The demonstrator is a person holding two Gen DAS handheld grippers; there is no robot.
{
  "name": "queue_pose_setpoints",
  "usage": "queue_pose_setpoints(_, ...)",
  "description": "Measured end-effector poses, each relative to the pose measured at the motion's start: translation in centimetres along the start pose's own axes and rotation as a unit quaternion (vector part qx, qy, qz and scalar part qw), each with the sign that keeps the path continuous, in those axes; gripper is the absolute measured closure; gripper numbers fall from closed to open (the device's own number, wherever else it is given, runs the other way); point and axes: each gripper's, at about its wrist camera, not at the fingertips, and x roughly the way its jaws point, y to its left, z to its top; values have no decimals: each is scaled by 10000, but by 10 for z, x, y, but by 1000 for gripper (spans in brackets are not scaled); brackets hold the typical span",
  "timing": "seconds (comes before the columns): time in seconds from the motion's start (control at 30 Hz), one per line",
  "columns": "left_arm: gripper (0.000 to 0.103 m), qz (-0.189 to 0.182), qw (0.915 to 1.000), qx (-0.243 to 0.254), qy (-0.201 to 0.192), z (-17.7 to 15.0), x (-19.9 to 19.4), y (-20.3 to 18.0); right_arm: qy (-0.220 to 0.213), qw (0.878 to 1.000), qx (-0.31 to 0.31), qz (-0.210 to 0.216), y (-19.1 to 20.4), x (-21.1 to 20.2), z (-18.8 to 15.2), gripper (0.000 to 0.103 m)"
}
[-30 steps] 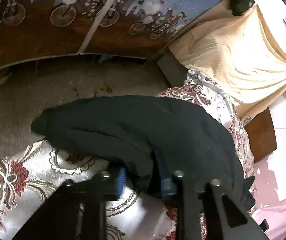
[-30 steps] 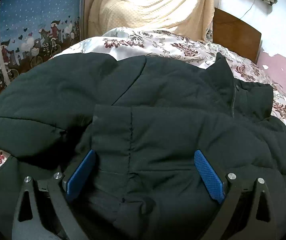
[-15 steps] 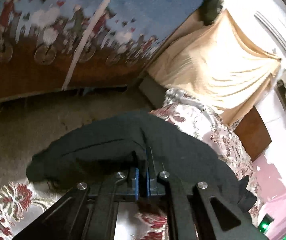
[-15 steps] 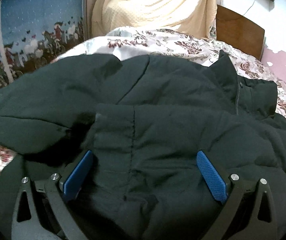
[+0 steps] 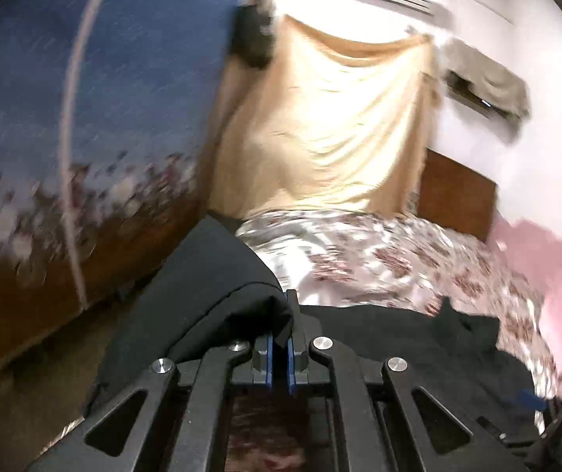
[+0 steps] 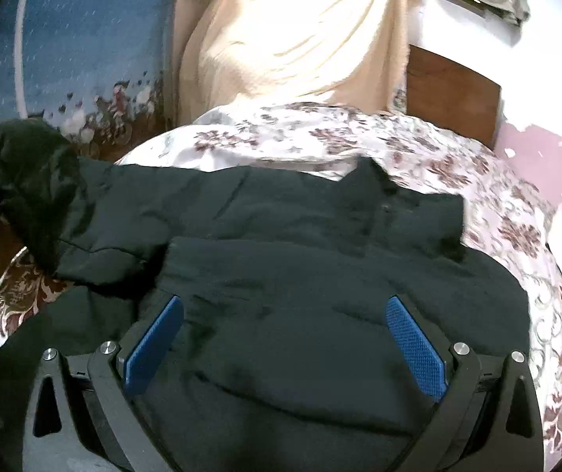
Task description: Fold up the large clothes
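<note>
A large black padded jacket (image 6: 320, 259) lies spread on a bed with a floral satin cover (image 6: 458, 165), collar toward the headboard. My left gripper (image 5: 279, 348) is shut on a fold of the jacket's sleeve (image 5: 218, 295) and holds it lifted above the bed. The raised sleeve shows at the far left in the right wrist view (image 6: 33, 173). My right gripper (image 6: 285, 338) is open wide, its blue pads (image 6: 415, 342) low over the jacket's body with nothing between them.
A cream blanket (image 6: 293, 35) hangs over the headboard. A brown wooden board (image 6: 454, 90) stands behind the bed on the right. A blue patterned wall hanging (image 5: 84, 118) is on the left, carpet floor (image 5: 45, 385) below it. A pink wall (image 6: 548, 157) lies right.
My left gripper closed on the sleeve and lifted it up and toward the jacket's middle; the view tilted up. My right gripper stayed open and drew back a little.
</note>
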Motion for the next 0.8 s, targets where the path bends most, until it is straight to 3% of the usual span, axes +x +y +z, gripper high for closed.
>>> queue_pose_setpoints(0.17,98,-447,9950,882,151,-3,-4,-82,-63,9977,630,-243,-70,-17,-23,1)
queue_pose_setpoints(0.3,98,-826,9805,1713,500,-25,0,-152,134,9823,1860,-199,-142,-16,-52,1)
queue_pose_setpoints(0.43,98,-1331,9577,2418,813,-61,1,-211,-10,9583,2858,-26,-197,-21,-80,1)
queue_pose_setpoints(0.57,94,-2213,9331,2376,1547,-100,10,-235,-165,9439,3297,13,-231,-21,-108,1)
queue_pose_setpoints(0.7,89,-2543,9188,2209,2057,-134,24,-240,-53,9289,3700,108,-251,-1,-134,1)
queue_pose_setpoints(0.8,78,-2786,9076,2216,2227,-148,23,-242,-63,9188,3939,244,-263,8,-143,1)
